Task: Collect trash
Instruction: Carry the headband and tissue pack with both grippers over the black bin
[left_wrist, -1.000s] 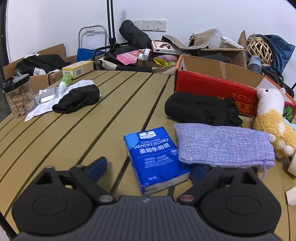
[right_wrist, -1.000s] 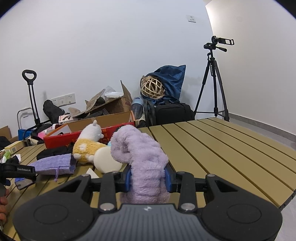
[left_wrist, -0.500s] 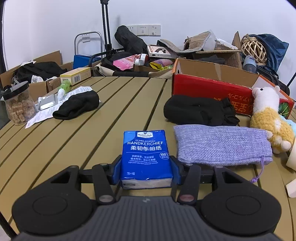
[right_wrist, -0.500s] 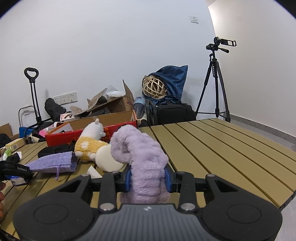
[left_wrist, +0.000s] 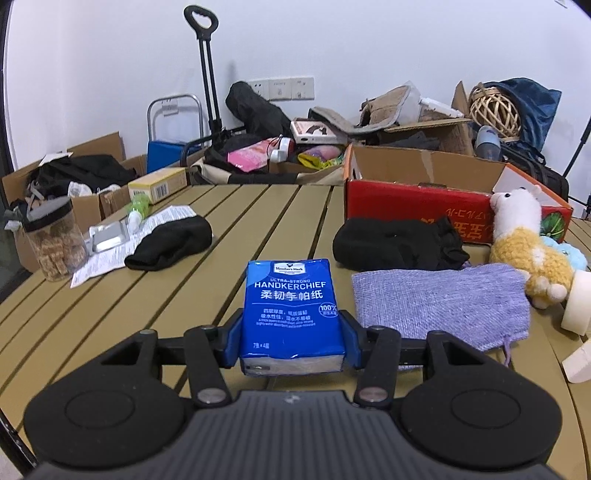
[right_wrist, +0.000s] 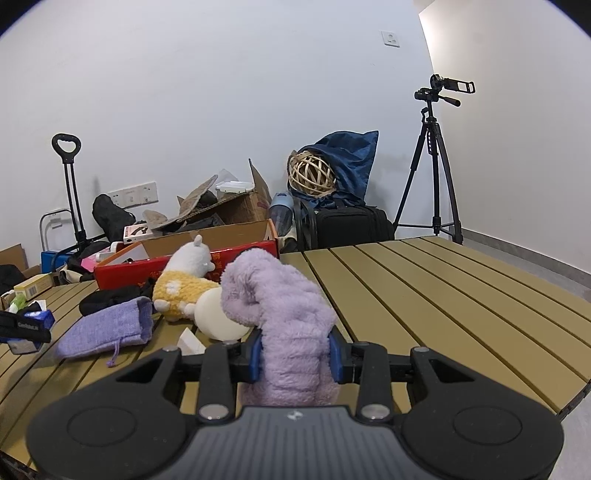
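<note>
Left wrist: left gripper clamps tissue pack | right gripper pinches lilac plush, perhaps clothing.

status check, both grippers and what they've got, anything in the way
Left gripper shut on blue tissue pack. Right gripper shut on purple fuzzy cloth. Purple pouch beside pack, not blocking.
</note>
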